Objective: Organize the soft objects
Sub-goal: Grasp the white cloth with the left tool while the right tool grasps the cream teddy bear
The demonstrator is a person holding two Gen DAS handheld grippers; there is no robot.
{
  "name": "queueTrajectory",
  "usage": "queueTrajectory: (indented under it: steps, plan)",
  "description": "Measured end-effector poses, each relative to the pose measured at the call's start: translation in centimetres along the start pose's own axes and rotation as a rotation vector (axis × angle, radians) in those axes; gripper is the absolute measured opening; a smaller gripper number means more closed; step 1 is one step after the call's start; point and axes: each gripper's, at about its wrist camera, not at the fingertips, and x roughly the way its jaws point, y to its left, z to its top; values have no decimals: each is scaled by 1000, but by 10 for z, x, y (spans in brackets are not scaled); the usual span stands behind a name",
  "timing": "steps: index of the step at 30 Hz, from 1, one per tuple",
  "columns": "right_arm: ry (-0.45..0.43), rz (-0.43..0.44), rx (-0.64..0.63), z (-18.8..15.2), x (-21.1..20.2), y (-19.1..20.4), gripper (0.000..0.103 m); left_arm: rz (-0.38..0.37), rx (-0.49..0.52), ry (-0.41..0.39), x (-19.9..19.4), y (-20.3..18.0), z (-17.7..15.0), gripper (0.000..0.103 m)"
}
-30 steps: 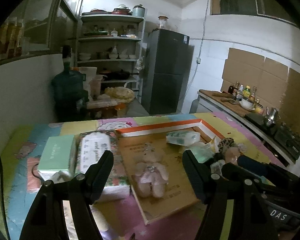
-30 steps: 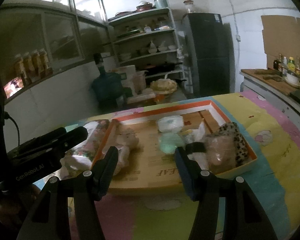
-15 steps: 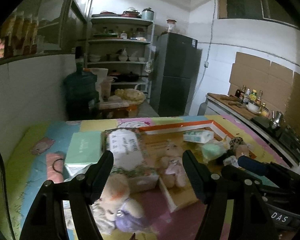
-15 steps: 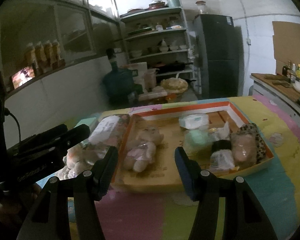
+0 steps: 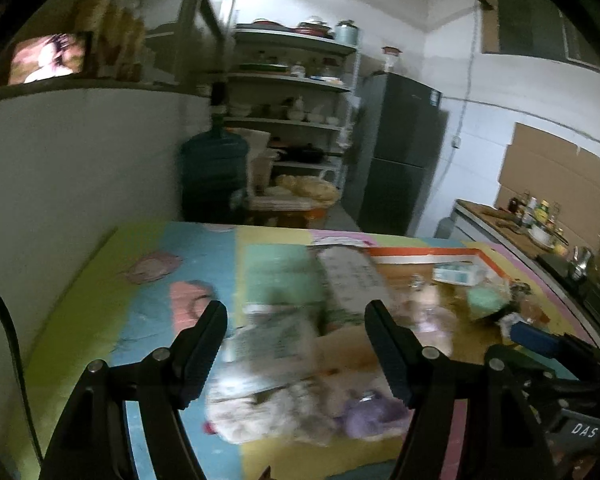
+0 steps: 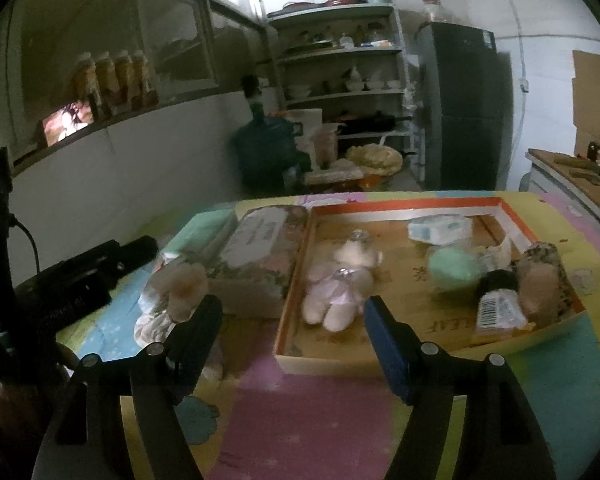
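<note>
1. Left gripper [image 5: 296, 344]: jaws spread wide, nothing between them; it hovers above a blurred plush toy [image 5: 300, 396] with a purple part that lies on the patchwork mat [image 5: 148, 280] outside the box; bare mat lies to its left, up to the wall.
2. Right gripper [image 6: 292, 328]: jaws likewise apart and empty, above the near edge of the cardboard tray [image 6: 420, 352], which has an orange rim.
3. Teddy bear [image 6: 340, 284]: lies in the tray's left half, long axis running front to back, head toward the far rim, legs toward the camera.
4. Tray's right half is crowded: tissue pack [image 6: 440, 228], green round item [image 6: 452, 268], black-capped bottle [image 6: 496, 304] with a barcode label; floral tissue pack [image 6: 256, 264] touches the tray's left wall outside.
5. Writing: "DAS" on the right gripper's body in the left wrist view; the tray's inverted print reads partly "LEAF".
</note>
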Motion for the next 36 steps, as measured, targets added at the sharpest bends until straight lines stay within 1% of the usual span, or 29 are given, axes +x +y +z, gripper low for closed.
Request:
queueTrajectory:
  steps: [6, 11, 16, 19, 24, 28, 30, 32, 34, 35, 36]
  plan:
    - [29, 44, -28, -4, 12, 18, 75, 51, -42, -1, -6, 34, -7, 71]
    - [60, 89, -61, -8, 25, 37, 75, 71, -69, 10, -8, 52, -15, 71]
    - [101, 123, -93, -13, 41, 54, 75, 75, -79, 24, -5, 65, -21, 71]
    - [119, 139, -102, -13, 50, 60, 75, 58, -75, 25, -4, 69, -24, 71]
    - [139, 150, -110, -13, 62, 66, 75, -13, -31, 35, -1, 69, -28, 71]
    - [154, 154, -111, -14, 72, 67, 74, -51, -2, 41, 0, 68, -31, 71]
    - [161, 157, -107, -15, 76, 67, 67, -69, 27, 41, 0, 65, -32, 71]
    - [168, 157, -101, -15, 80, 67, 63, -91, 56, 43, 1, 62, -32, 71]
    - [173, 157, -97, -15, 83, 66, 55, -127, 100, 45, 3, 57, -30, 71]
    - [174, 157, -96, -14, 84, 67, 46, -144, 123, 46, 4, 55, -30, 71]
    - [175, 158, -93, -15, 84, 66, 41, -159, 152, 46, 5, 53, -30, 71]
